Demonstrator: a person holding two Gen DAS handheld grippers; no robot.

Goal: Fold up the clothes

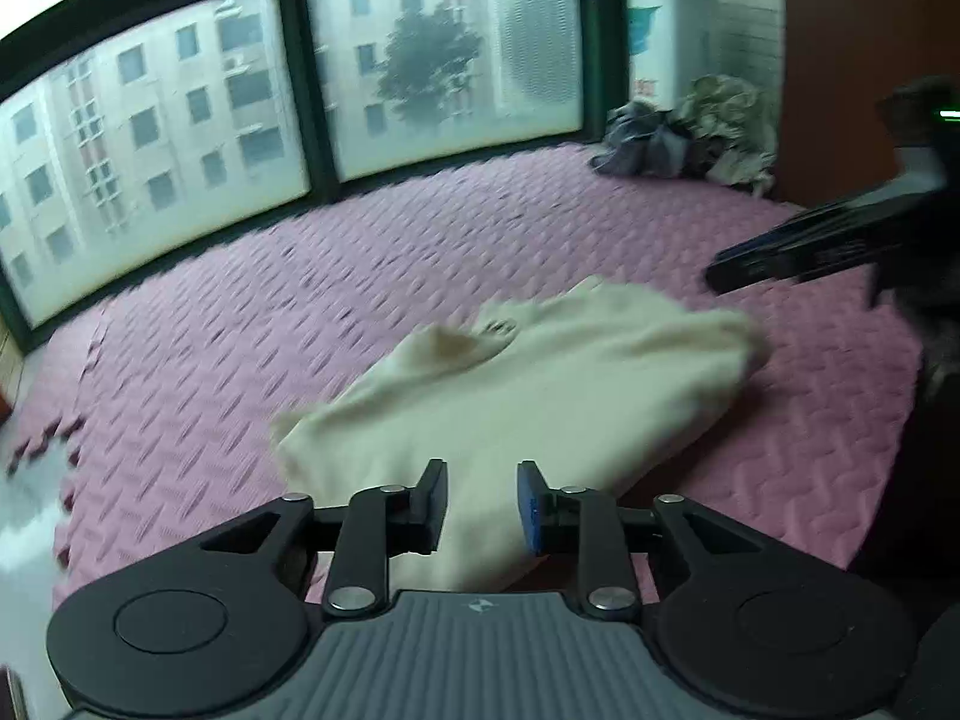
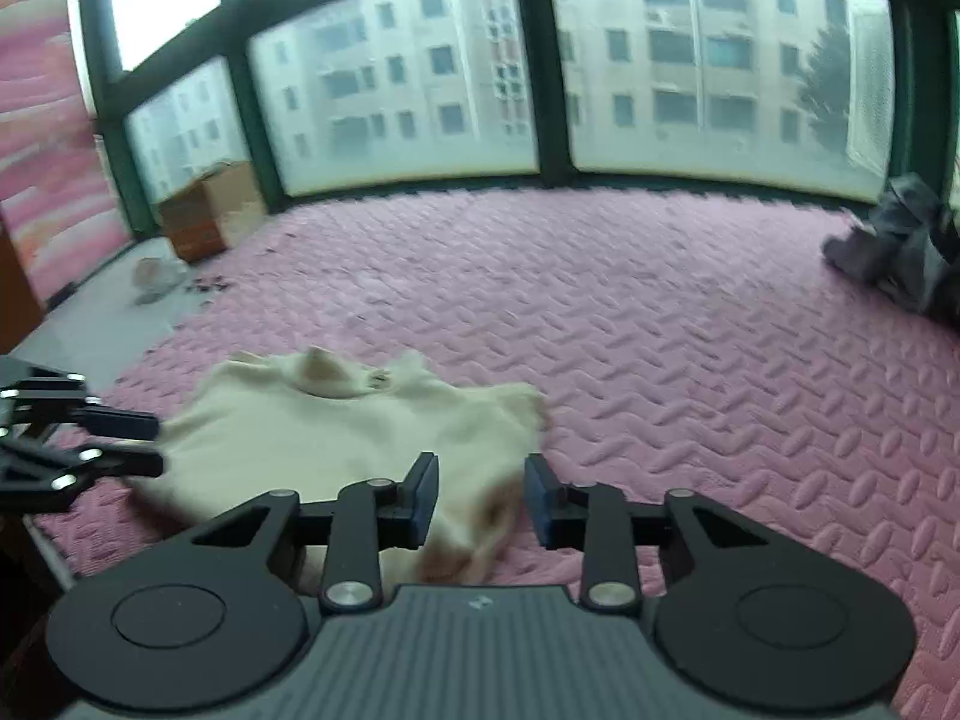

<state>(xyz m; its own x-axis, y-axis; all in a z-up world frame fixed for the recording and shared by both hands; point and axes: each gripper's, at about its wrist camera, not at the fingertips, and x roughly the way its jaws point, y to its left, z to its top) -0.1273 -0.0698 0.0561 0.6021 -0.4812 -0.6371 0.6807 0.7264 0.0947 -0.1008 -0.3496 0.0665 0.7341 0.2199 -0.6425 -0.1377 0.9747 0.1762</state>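
Observation:
A cream garment (image 1: 570, 372) lies crumpled on the pink foam mat (image 1: 270, 312), its neck opening turned toward the windows. My left gripper (image 1: 480, 480) hovers over the garment's near edge with its jaws apart; cloth shows in the gap below them, but the pads do not press on it. The right gripper (image 1: 714, 270) reaches in from the right above the garment's far corner. In the right wrist view, my right gripper (image 2: 480, 474) stands open over the garment (image 2: 300, 432), where a brownish fold shows. The left gripper (image 2: 159, 443) sits at the garment's left edge.
A pile of grey and beige clothes (image 1: 690, 132) lies at the mat's far right corner, also seen as the pile (image 2: 900, 240). A cardboard box (image 2: 210, 210) stands by the windows at the far left, with bare floor and scraps (image 2: 156, 276) beside it.

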